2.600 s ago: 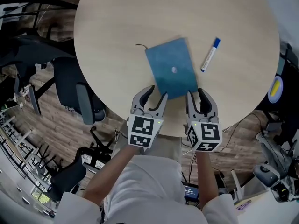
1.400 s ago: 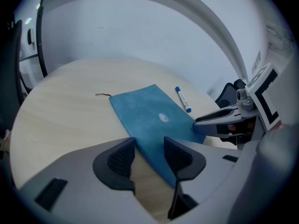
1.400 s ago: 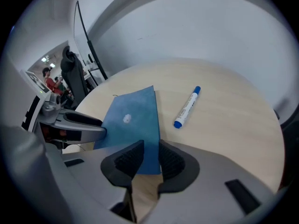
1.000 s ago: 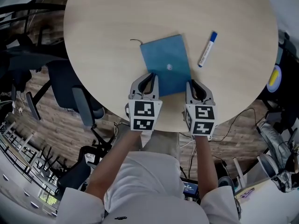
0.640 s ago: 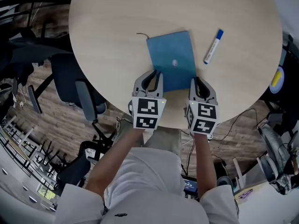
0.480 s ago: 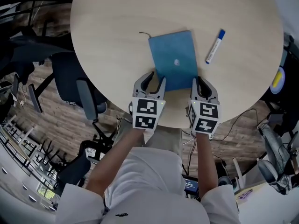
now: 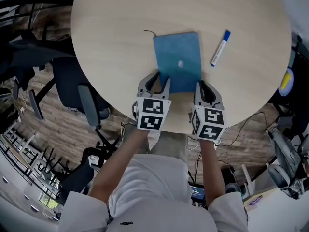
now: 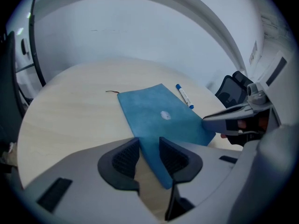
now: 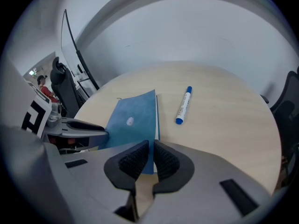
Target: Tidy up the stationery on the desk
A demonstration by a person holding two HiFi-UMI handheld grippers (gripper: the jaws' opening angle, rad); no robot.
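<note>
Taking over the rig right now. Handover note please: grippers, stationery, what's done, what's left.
Left gripper: jaws have just been opening; they stand apart around the notebook at its near left corner, not pinching.
Right gripper: shut on the notebook's near right corner.
Notebook lies closed on the table; marker lies to its right, apart.
Done: nothing put away. Left: notebook, marker.

- One round table (image 7: 120, 28) is counted.
- One blue notebook (image 7: 177, 62) is counted on the table, close to its near edge.
- One blue-capped marker (image 7: 218, 48) is counted on the table, toward its right side.
- Two grippers are counted at the table's near edge: the left gripper (image 7: 161, 80) and the right gripper (image 7: 202, 87).
- At least two office chairs (image 7: 89, 108) are counted on the floor left of the table.
- One person (image 7: 159, 197) is counted at the table's near edge.
</note>
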